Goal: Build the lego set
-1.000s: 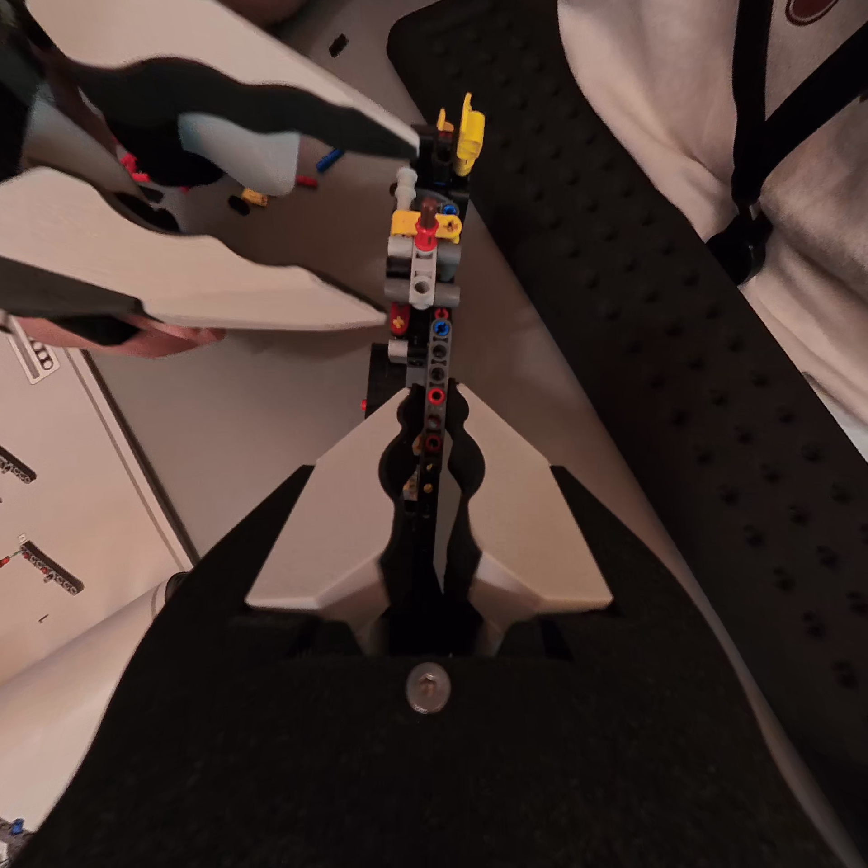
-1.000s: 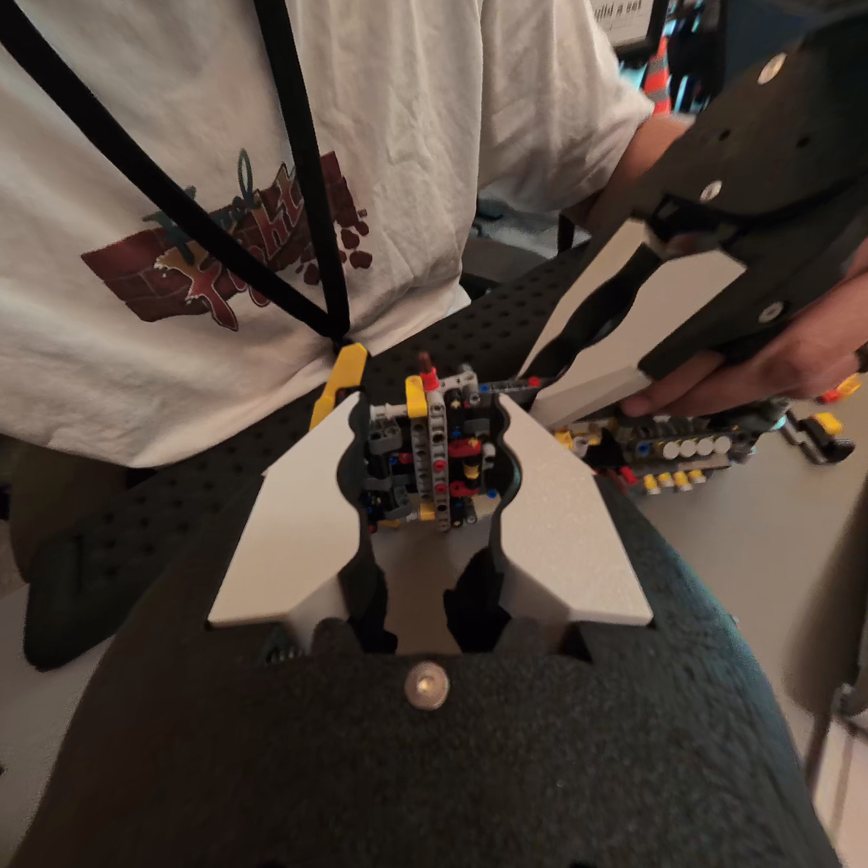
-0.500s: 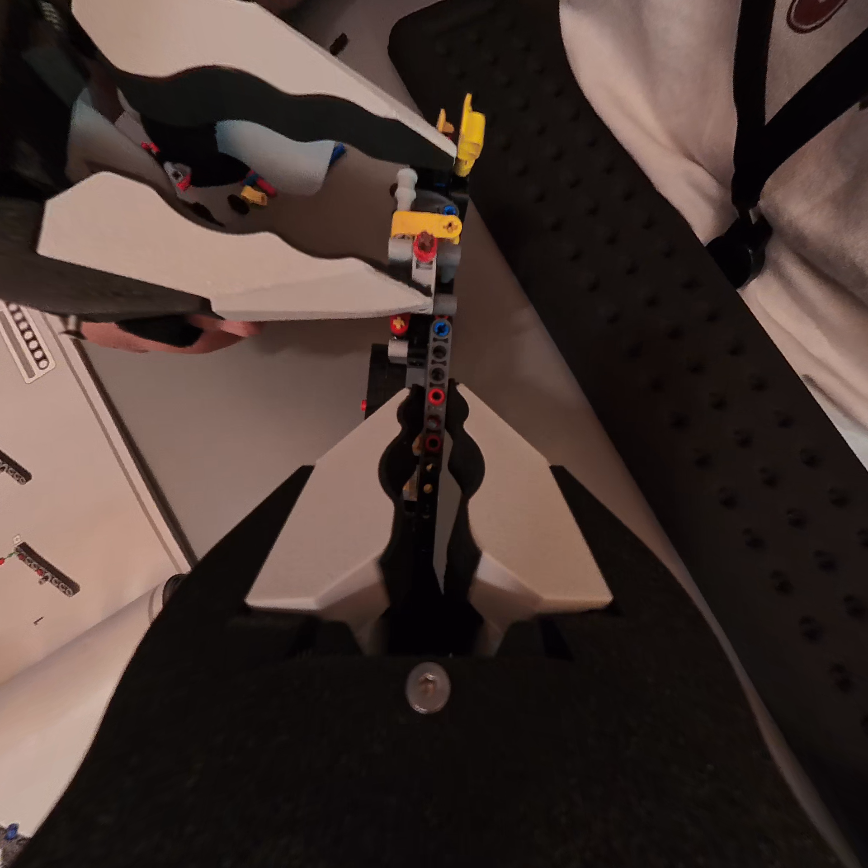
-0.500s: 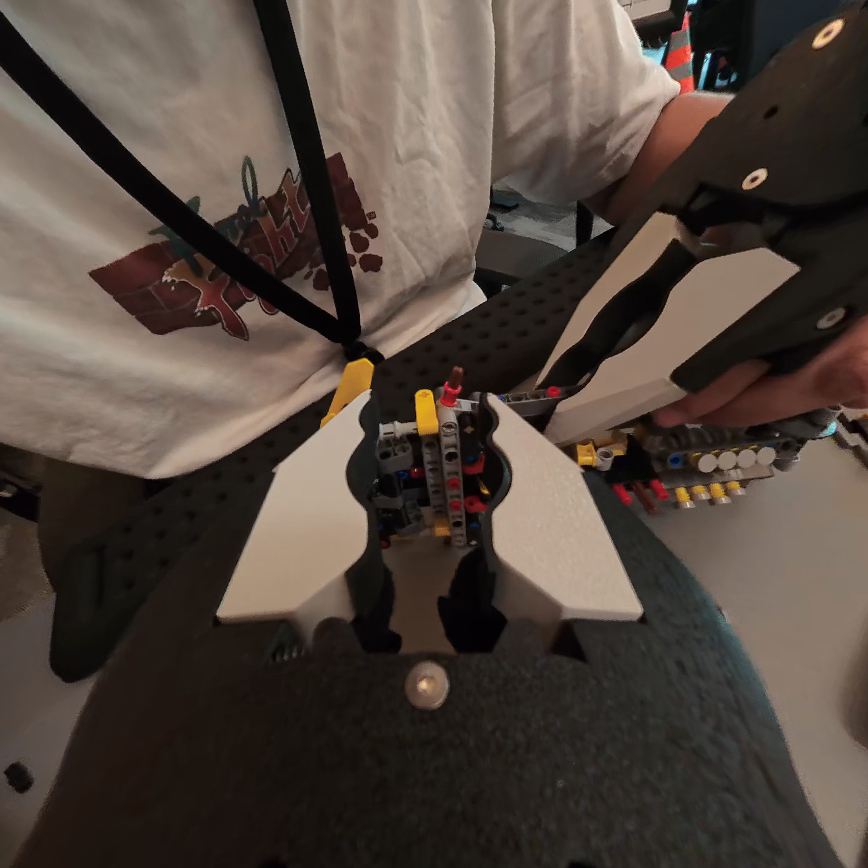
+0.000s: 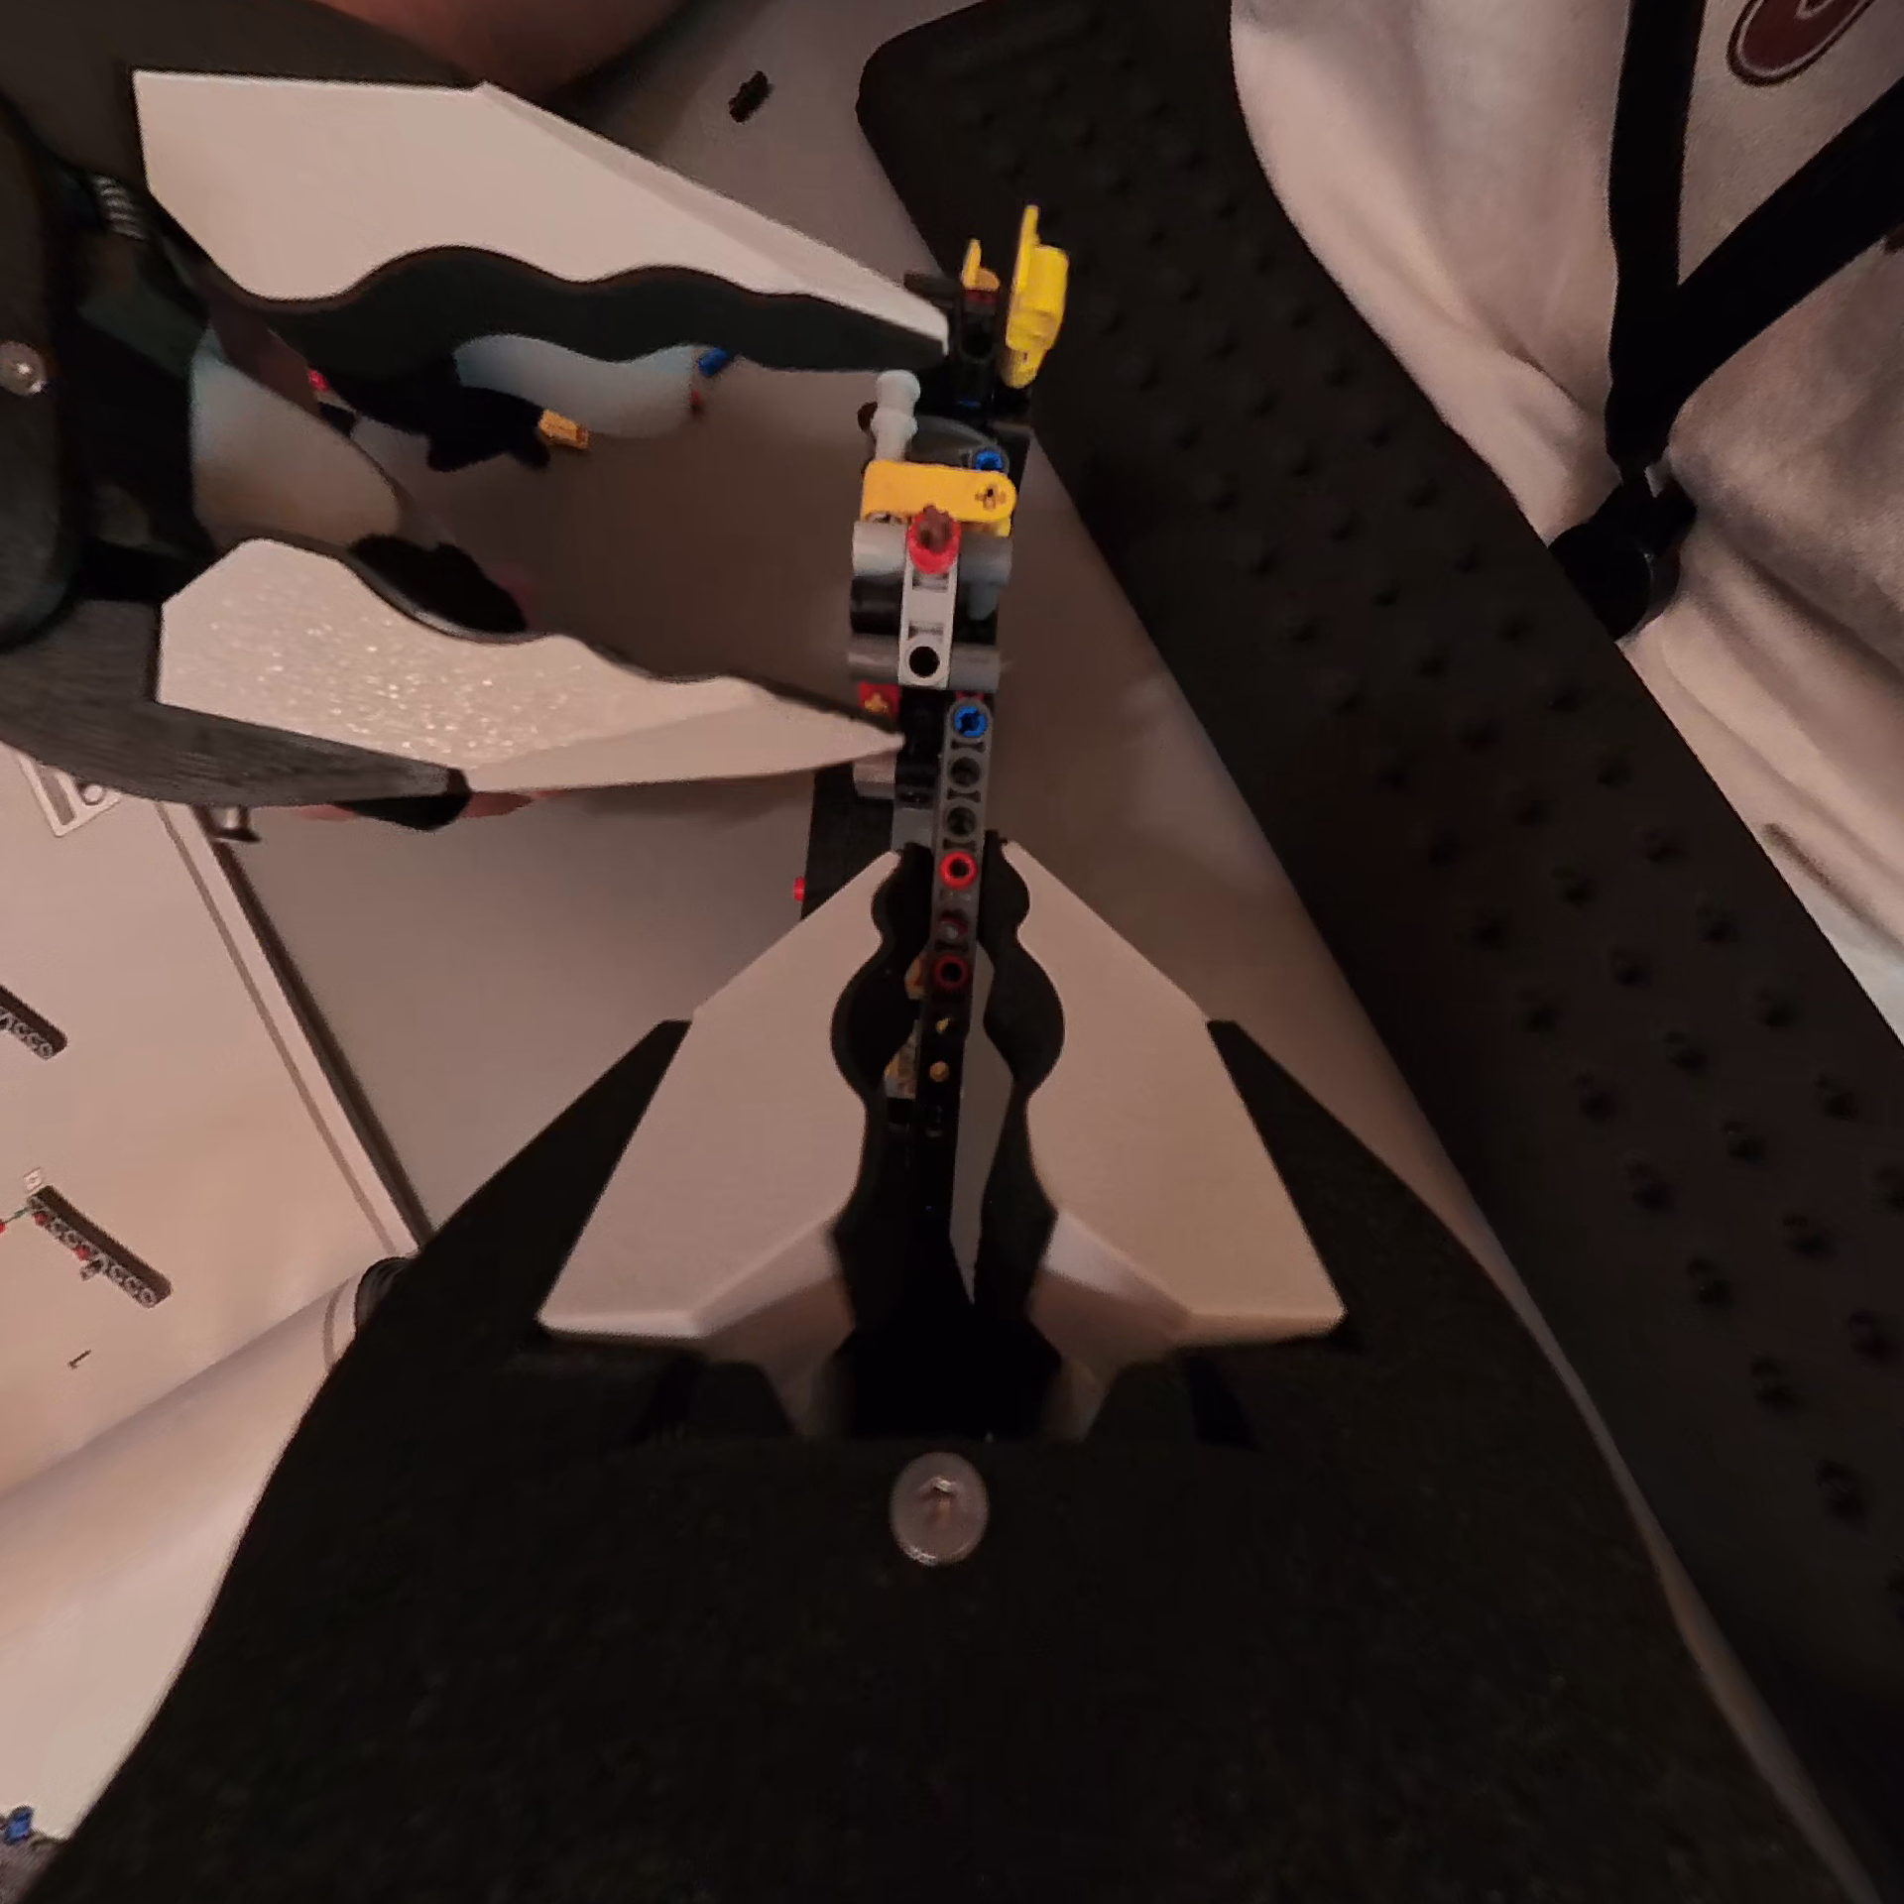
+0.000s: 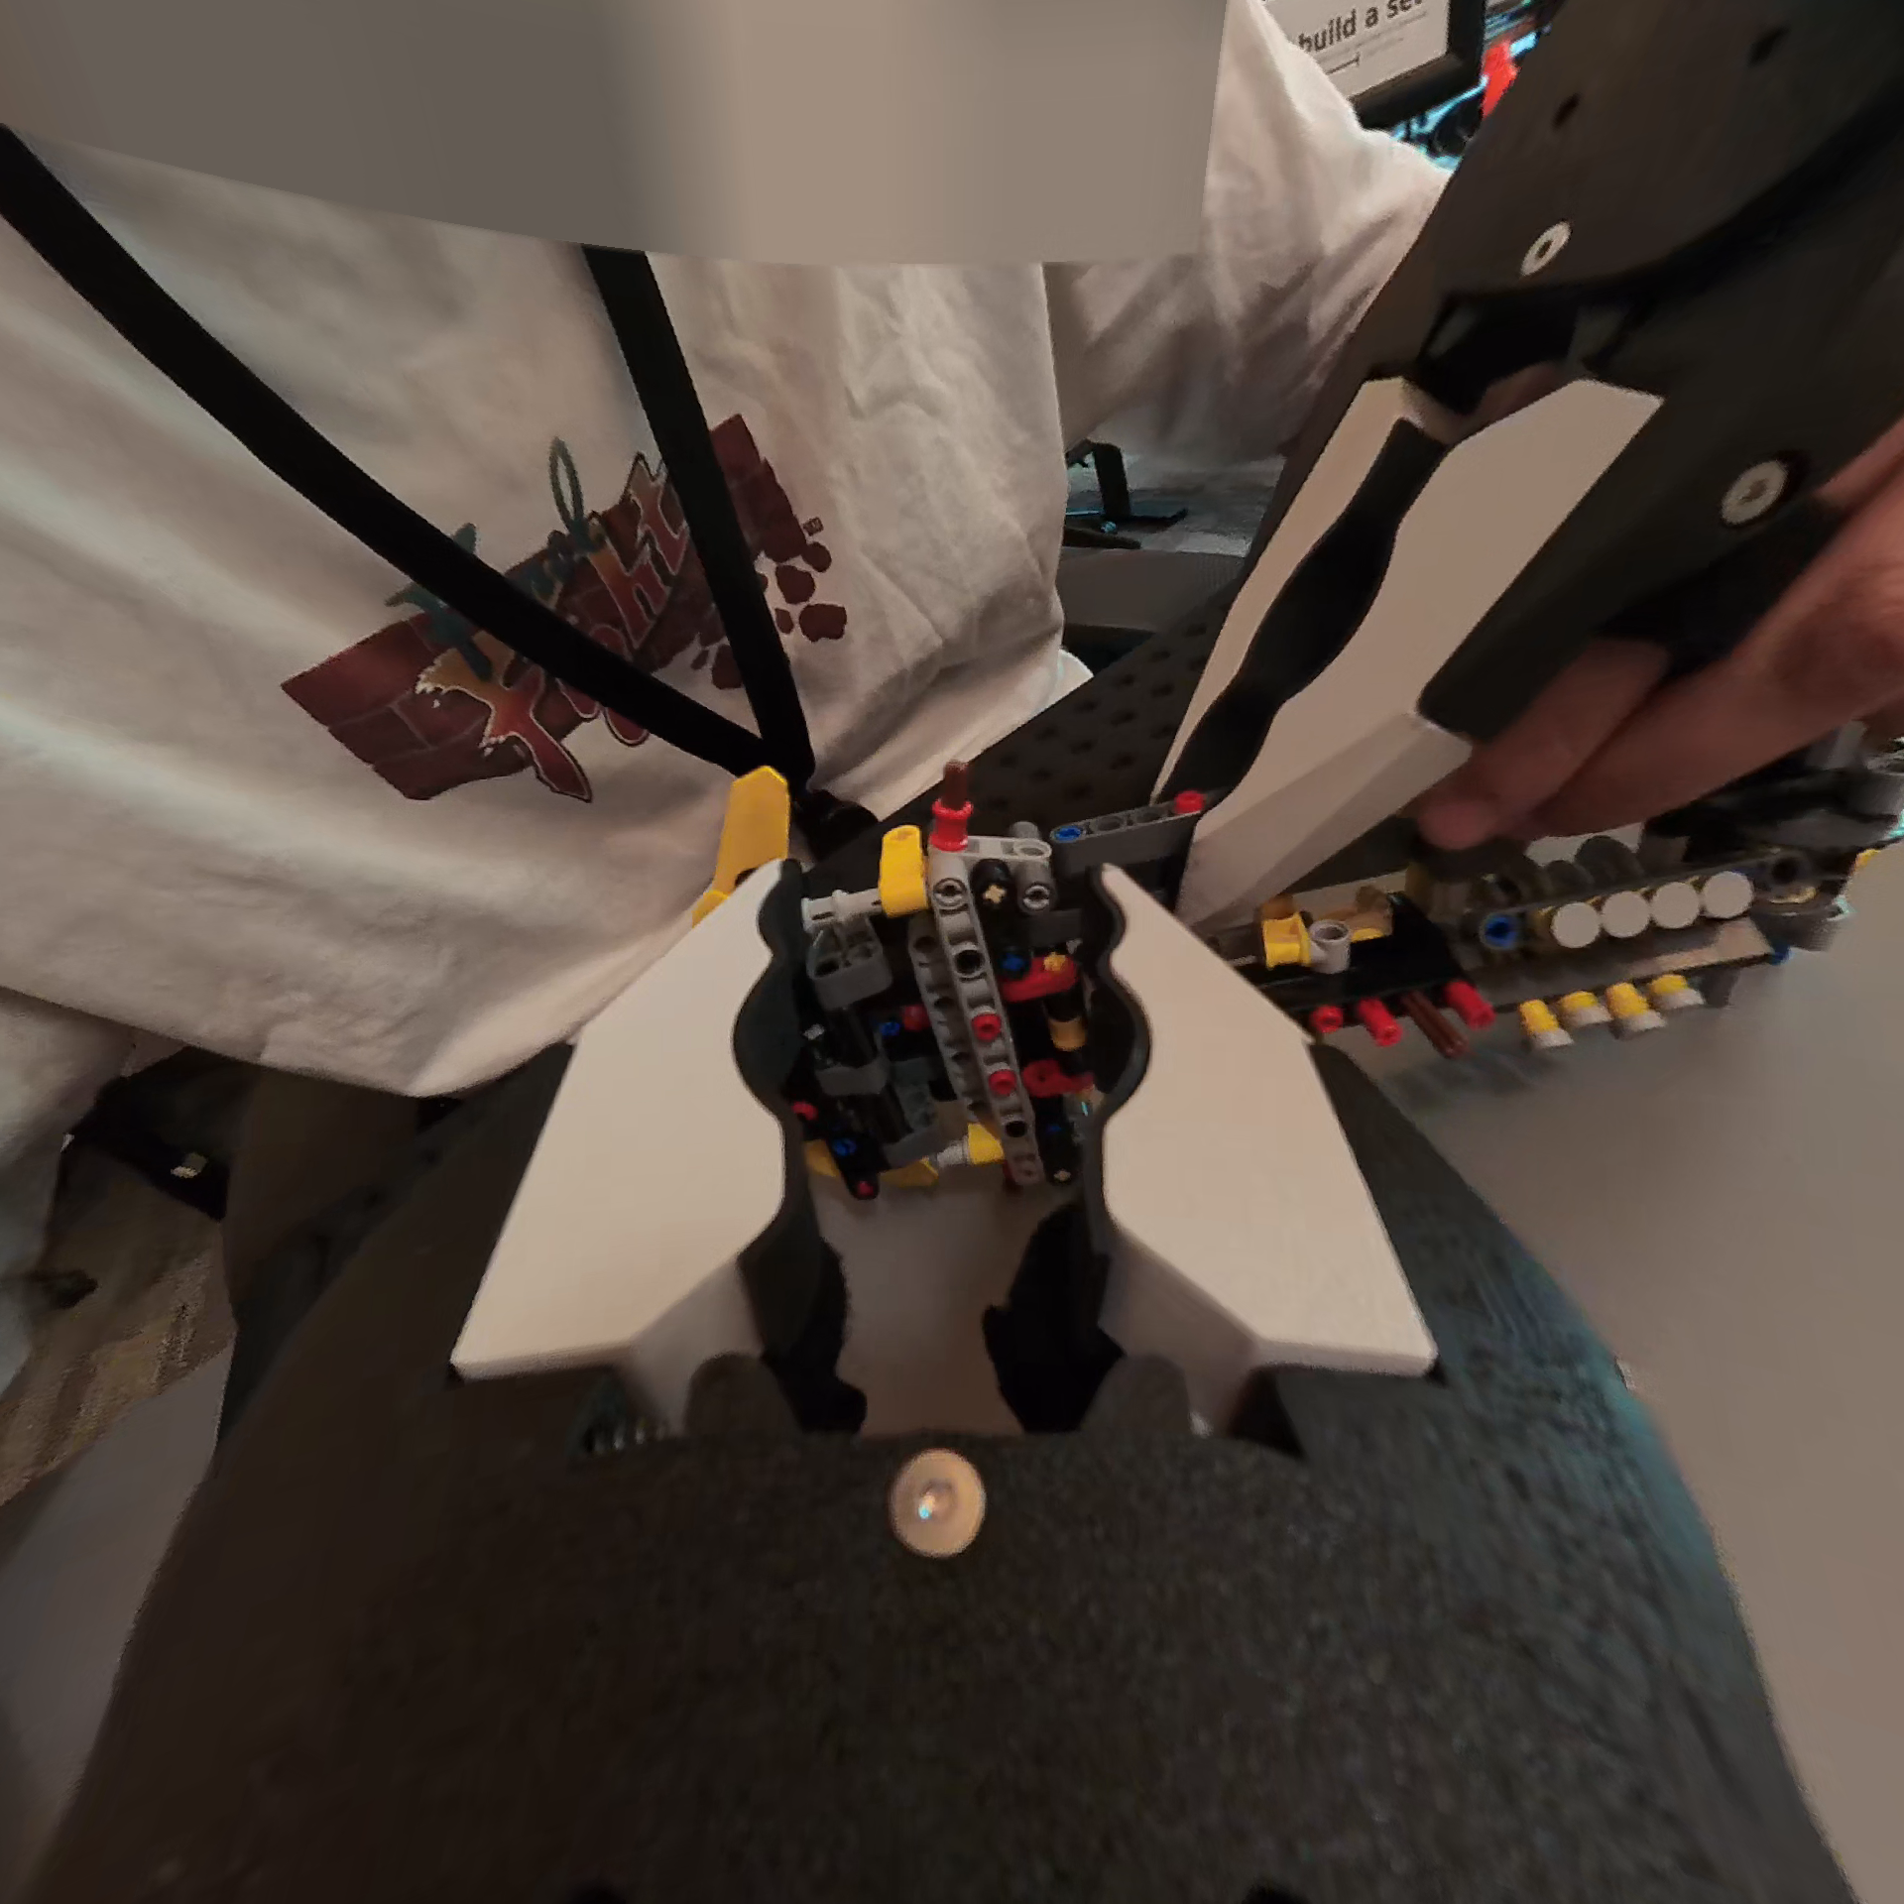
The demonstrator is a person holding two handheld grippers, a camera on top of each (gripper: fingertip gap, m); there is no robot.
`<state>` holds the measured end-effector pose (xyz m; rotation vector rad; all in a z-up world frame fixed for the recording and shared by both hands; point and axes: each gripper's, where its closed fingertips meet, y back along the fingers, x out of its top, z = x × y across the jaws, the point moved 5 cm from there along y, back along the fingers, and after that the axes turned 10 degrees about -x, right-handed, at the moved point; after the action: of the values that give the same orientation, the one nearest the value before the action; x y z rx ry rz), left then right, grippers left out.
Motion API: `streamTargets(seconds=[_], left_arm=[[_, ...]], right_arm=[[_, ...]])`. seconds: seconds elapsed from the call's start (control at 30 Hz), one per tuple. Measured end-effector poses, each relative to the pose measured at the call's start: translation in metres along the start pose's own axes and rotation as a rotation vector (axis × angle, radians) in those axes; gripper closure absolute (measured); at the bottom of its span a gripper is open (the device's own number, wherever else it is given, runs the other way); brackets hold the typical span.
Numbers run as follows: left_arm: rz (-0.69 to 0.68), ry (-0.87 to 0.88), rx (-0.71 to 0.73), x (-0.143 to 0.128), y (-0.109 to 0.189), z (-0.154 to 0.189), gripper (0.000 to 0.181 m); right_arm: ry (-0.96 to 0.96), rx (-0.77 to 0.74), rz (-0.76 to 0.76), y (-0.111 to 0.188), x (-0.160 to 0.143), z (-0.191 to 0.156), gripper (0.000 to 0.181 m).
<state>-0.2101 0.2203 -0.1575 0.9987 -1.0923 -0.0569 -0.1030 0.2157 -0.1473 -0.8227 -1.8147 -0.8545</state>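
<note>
A long lego assembly (image 5: 930, 659) of grey beams with red, blue and yellow pins is held in the air. My left gripper (image 5: 953, 855) is shut on its grey beam, with the rest sticking out ahead. In the right wrist view the assembly's end (image 6: 963, 989) sits between my right gripper's (image 6: 943, 876) fingers, whose pads stand close on either side with the jaws partly open. The right gripper also shows in the left wrist view (image 5: 917, 531), straddling the assembly's far part. The left gripper shows at the right of the right wrist view (image 6: 1195, 824).
A person in a white shirt (image 6: 412, 515) with a black strap stands just behind. A black perforated mat (image 5: 1442, 824) runs along the grey table (image 5: 536, 927). An instruction sheet (image 5: 103, 1030) lies at the left. Loose lego pieces (image 5: 562, 428) lie farther off.
My right gripper moved in around the assembly's end, narrowed, then widened a little and slid further over it. The left gripper and its hold stayed still.
</note>
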Motion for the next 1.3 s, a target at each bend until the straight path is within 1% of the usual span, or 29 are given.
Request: streamTargets(seconds=[0.07, 0.13, 0.2, 0.4, 0.5, 0.63, 0.73, 0.77, 0.83, 0.9, 0.97, 1.0, 1.07, 1.1, 1.2, 1.27, 1.3], left_arm=[[0.0, -0.001, 0.0, 0.0, 0.0, 0.0, 0.175], [0.0, -0.001, 0.0, 0.0, 0.0, 0.0, 0.174], [0.001, 0.001, 0.0, 0.0, 0.0, -0.001, 0.175], [0.0, -0.001, -0.003, 0.001, -0.001, -0.002, 0.174], [0.002, 0.001, 0.001, 0.001, -0.001, -0.003, 0.175], [0.003, 0.003, 0.002, 0.001, -0.001, -0.005, 0.175], [0.002, 0.004, 0.003, 0.0, 0.0, -0.008, 0.175], [0.001, 0.009, 0.004, 0.0, 0.001, -0.009, 0.175], [0.003, 0.024, 0.01, 0.0, 0.002, -0.011, 0.175], [0.006, 0.043, 0.028, -0.001, 0.002, -0.015, 0.175], [0.006, 0.057, 0.041, 0.0, 0.002, -0.02, 0.175], [0.006, 0.065, 0.044, 0.001, 0.001, -0.022, 0.175], [0.008, 0.087, 0.045, 0.004, 0.0, -0.025, 0.175], [0.008, 0.098, 0.048, 0.005, 0.0, -0.026, 0.175], [0.011, 0.122, 0.058, 0.008, -0.002, -0.027, 0.175], [0.012, 0.14, 0.06, 0.009, -0.002, -0.027, 0.175], [0.013, 0.153, 0.056, 0.01, -0.003, -0.027, 0.174]], right_arm=[[0.006, 0.016, 0.002, -0.001, 0.0, -0.002, 0.134], [0.003, 0.013, 0.001, -0.001, 0.0, -0.001, 0.135], [0.009, 0.002, 0.008, 0.0, 0.0, 0.0, 0.14], [0.017, 0.004, 0.003, -0.002, 0.0, 0.0, 0.14], [0.045, -0.015, 0.009, 0.0, 0.002, 0.0, 0.139], [0.015, -0.02, 0.015, 0.003, 0.002, 0.002, 0.136], [0.004, -0.08, -0.02, 0.003, 0.014, 0.0, 0.128], [-0.009, -0.131, -0.027, 0.005, 0.02, -0.001, 0.127], [-0.045, -0.281, -0.05, 0.013, 0.031, -0.004, 0.134], [-0.081, -0.484, -0.061, 0.024, 0.039, -0.011, 0.144], [-0.126, -0.671, -0.14, 0.028, 0.04, -0.025, 0.145], [-0.144, -0.742, -0.16, 0.027, 0.042, -0.033, 0.154], [-0.179, -0.838, -0.152, 0.018, 0.048, -0.043, 0.16], [-0.203, -0.91, -0.142, 0.013, 0.048, -0.046, 0.166], [-0.205, -1.193, -0.285, 0.0, 0.033, -0.051, 0.155], [-0.17, -1.32, -0.339, -0.017, 0.035, -0.058, 0.153], [-0.148, -1.389, -0.358, -0.024, 0.037, -0.061, 0.155]])
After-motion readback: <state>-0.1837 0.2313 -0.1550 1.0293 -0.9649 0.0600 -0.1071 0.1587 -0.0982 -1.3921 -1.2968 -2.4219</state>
